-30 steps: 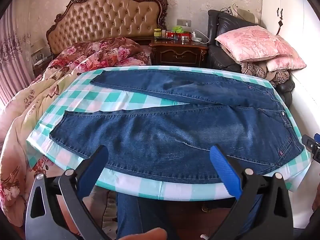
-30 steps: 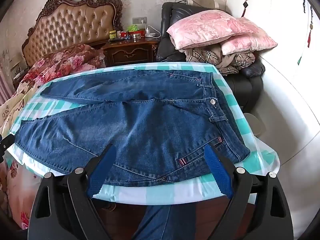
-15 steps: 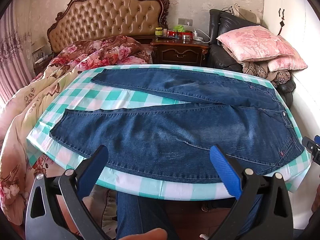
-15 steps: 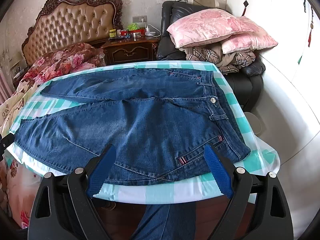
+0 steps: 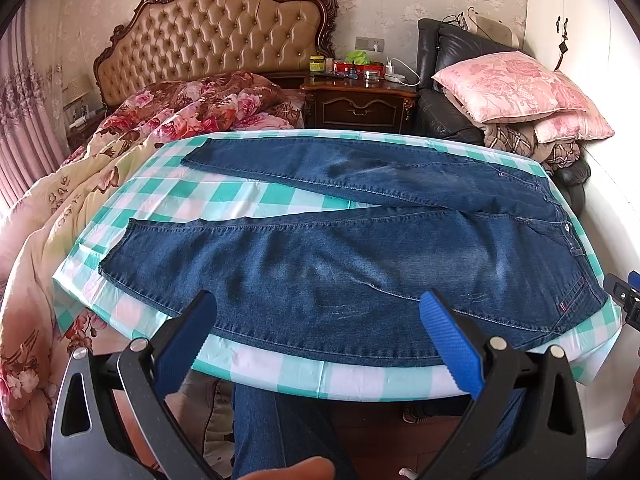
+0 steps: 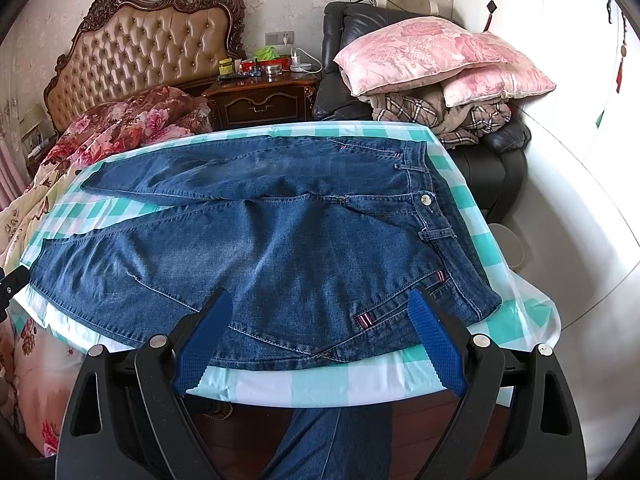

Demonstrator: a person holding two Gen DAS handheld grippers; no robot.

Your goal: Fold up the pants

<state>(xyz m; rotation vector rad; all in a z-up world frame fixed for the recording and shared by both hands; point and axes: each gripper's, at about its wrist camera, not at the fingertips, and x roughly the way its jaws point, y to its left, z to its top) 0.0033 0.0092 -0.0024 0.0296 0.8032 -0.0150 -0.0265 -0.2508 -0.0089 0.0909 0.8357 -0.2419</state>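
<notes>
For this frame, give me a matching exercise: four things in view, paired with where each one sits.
Things:
1. jeans
2. pink pillow
3. yellow jar
4. floral quilt

Places:
A. on the dark nightstand
B. spread flat on the checked tablecloth
C. heaped on the bed
D. stacked on the black armchair

Pairs: 1-B, 2-D, 3-A, 4-C

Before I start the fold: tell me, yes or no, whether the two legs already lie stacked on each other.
No. The jeans lie spread on the checked tablecloth, with cloth showing between the legs.
</notes>
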